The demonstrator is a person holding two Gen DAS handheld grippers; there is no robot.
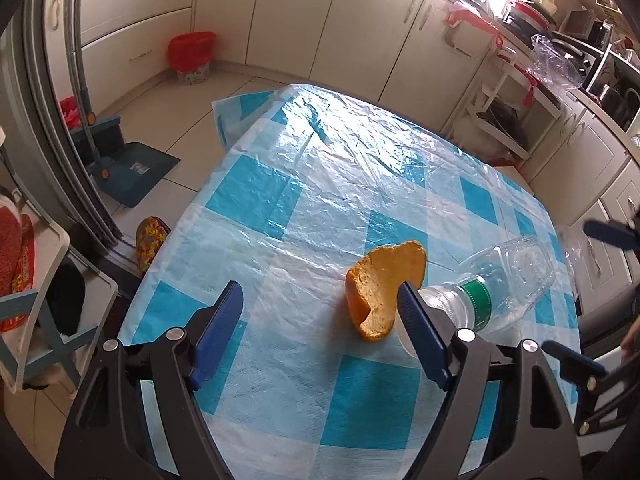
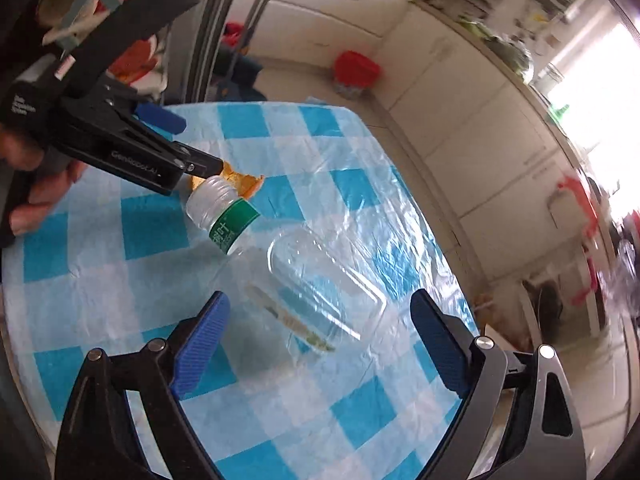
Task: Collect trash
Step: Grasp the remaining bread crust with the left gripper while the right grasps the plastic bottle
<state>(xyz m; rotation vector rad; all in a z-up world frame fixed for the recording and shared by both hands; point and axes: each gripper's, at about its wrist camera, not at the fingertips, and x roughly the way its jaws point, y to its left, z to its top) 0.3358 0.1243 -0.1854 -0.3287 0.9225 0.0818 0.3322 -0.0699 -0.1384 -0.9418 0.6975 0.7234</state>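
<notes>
An orange peel [image 1: 384, 288] lies on the blue-and-white checked tablecloth [image 1: 320, 168]. A clear plastic bottle [image 1: 500, 284] with a green label lies on its side just right of the peel. My left gripper [image 1: 320, 296] is open above the table, its right finger close by the peel and the bottle's white cap. In the right wrist view, my right gripper [image 2: 320, 312] is open around the base of the bottle [image 2: 320, 280]. The left gripper [image 2: 160, 148] shows there too, with the peel [image 2: 240, 182] just beyond the cap.
A red-lined bin [image 1: 191, 56] stands on the floor by the cabinets [image 1: 300, 20]. A blue dustpan and broom [image 1: 128, 160] lie left of the table. A white rack [image 1: 516, 108] stands at the far right. A small shelf [image 1: 36, 280] is at the near left.
</notes>
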